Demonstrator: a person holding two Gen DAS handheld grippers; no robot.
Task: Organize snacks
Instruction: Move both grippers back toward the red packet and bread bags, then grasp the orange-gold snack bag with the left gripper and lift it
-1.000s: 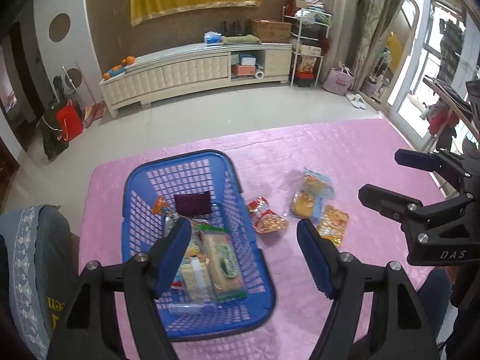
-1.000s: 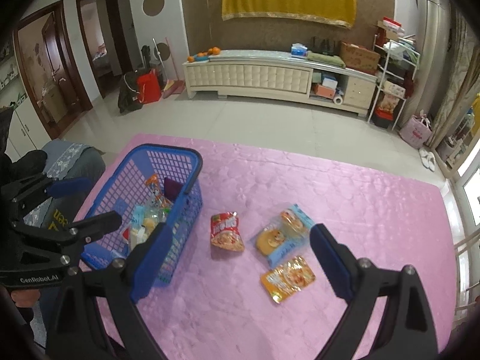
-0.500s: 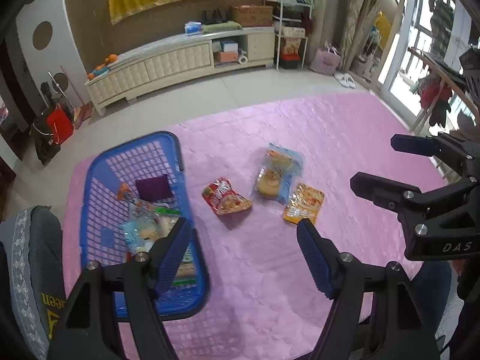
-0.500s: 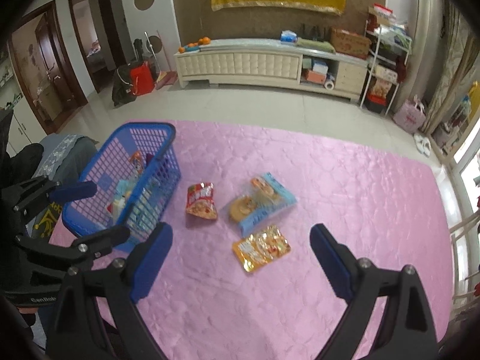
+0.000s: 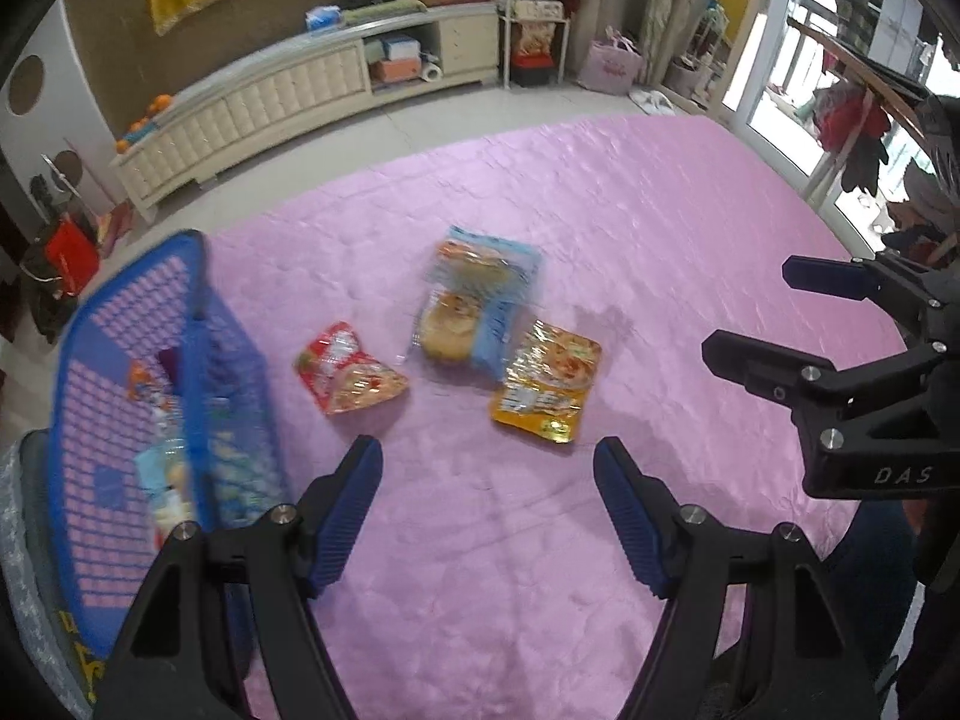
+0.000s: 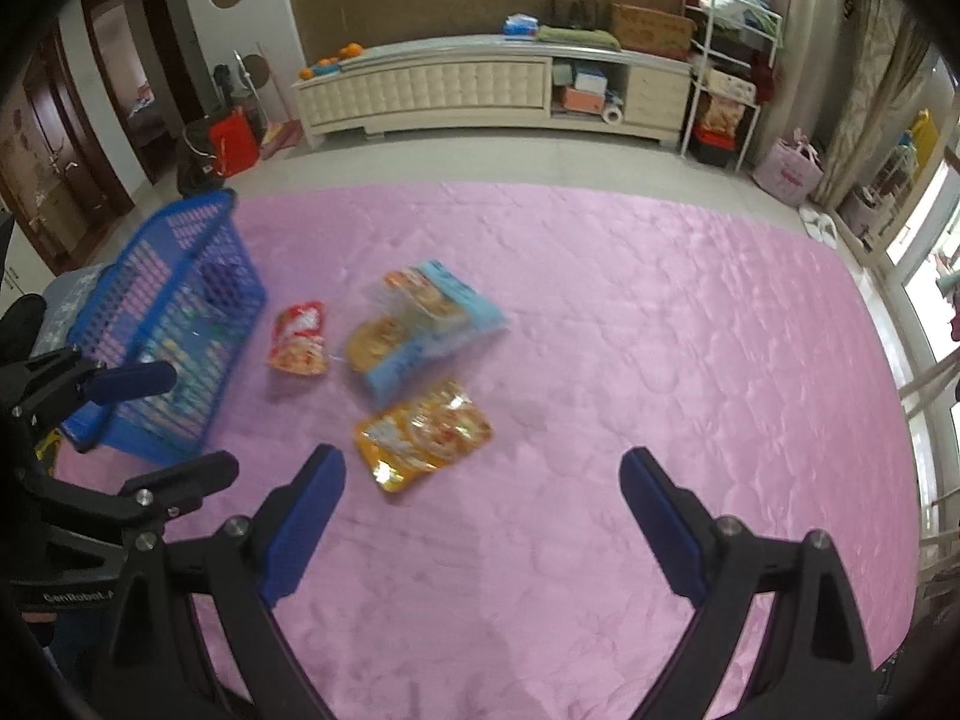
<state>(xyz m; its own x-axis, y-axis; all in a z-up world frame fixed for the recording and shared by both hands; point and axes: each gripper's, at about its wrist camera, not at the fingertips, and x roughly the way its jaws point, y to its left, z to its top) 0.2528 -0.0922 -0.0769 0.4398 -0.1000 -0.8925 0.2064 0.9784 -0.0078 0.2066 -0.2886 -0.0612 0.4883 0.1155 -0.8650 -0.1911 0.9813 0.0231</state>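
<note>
A blue basket (image 5: 78, 396) (image 6: 150, 276) with several snacks inside stands at the left of the pink table. Three packets lie loose beside it: a red one (image 5: 348, 369) (image 6: 298, 337), a blue-and-clear one (image 5: 474, 306) (image 6: 420, 318) and an orange one (image 5: 546, 384) (image 6: 423, 432). My left gripper (image 5: 487, 459) is open and empty, above the cloth just short of the red and orange packets. My right gripper (image 6: 483, 468) is open and empty, the orange packet just ahead of its left finger. Each gripper shows in the other's view (image 5: 774, 312) (image 6: 174, 420).
The pink cloth (image 6: 660, 330) covers the table out to its far and right edges. Beyond it are a tiled floor, a long white cabinet (image 6: 480, 90) and a shelf rack (image 6: 726, 54). A grey cushioned seat (image 5: 24, 540) sits beside the basket.
Both grippers have swung right, away from the basket, and moved closer to the three loose packets. Both stayed open and empty.
</note>
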